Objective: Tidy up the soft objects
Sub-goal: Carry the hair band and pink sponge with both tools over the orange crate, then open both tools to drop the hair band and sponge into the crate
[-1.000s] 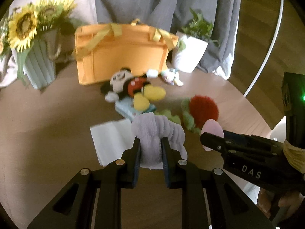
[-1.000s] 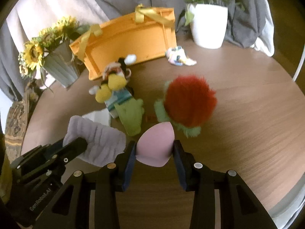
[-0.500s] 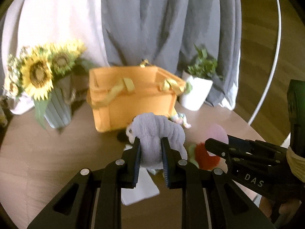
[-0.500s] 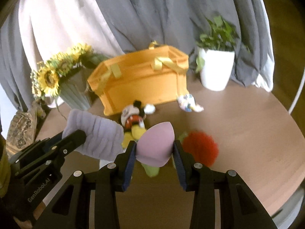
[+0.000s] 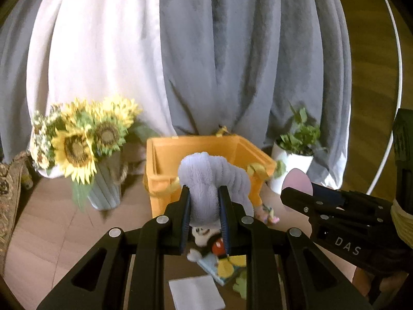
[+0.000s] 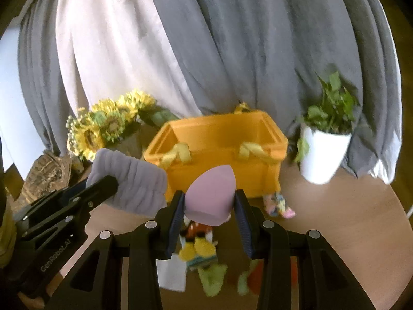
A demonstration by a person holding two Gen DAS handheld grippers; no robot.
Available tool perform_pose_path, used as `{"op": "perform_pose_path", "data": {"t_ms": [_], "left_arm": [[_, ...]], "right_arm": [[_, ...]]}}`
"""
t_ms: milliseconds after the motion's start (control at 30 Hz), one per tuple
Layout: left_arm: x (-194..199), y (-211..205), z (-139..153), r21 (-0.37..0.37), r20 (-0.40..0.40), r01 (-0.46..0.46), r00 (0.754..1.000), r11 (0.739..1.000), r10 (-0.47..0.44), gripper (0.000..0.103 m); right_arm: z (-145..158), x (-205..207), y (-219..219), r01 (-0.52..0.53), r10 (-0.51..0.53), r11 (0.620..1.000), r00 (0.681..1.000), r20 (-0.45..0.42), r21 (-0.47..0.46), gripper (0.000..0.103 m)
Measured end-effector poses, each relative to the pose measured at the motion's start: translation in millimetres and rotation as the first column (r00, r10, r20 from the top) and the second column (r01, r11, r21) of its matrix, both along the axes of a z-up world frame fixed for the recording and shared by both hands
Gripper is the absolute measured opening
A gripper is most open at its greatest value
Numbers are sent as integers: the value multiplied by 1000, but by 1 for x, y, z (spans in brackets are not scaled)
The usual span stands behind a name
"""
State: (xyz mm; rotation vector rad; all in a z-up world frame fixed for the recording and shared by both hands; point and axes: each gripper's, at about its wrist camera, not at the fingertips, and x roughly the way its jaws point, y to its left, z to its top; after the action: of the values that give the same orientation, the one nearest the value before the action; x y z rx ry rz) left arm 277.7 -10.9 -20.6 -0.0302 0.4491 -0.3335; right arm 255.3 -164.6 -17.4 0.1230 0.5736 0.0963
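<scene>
— Progress?

— Partway, I judge. The left hand-held gripper (image 5: 204, 215) is clamped on the towel (image 5: 214, 178); the right hand-held gripper (image 6: 209, 215) pinches the sponge (image 6: 210, 197). Both are raised, the bin (image 6: 222, 152) just ahead. The Mickey (image 5: 206, 240) and other toys lie below on the bench (image 5: 51, 227).

— Orientation?

— The sponge's tip points up, long axis upright between the fingers. The towel drapes over.

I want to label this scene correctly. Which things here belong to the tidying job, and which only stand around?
Job: purple headband in left gripper; pink sponge in right gripper; orange basket; mouse toy; white cloth.

Standing around: sunflowers; potted plant; curtain.
</scene>
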Motion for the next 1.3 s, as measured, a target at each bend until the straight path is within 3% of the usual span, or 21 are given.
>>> {"op": "perform_pose_path", "data": {"t_ms": [467, 733, 1300], "left_arm": [[42, -13, 28, 12, 101, -59, 993, 998, 57, 21], [82, -20, 37, 34, 140, -85, 987, 996, 79, 21], [187, -39, -7, 119, -4, -60, 998, 991, 61, 22]], "right_arm": [[25, 48, -9, -41, 42, 999, 996, 84, -14, 40], [30, 95, -17, -45, 47, 999, 995, 89, -26, 40], [-6, 197, -27, 5, -10, 998, 998, -68, -70, 41]]}}
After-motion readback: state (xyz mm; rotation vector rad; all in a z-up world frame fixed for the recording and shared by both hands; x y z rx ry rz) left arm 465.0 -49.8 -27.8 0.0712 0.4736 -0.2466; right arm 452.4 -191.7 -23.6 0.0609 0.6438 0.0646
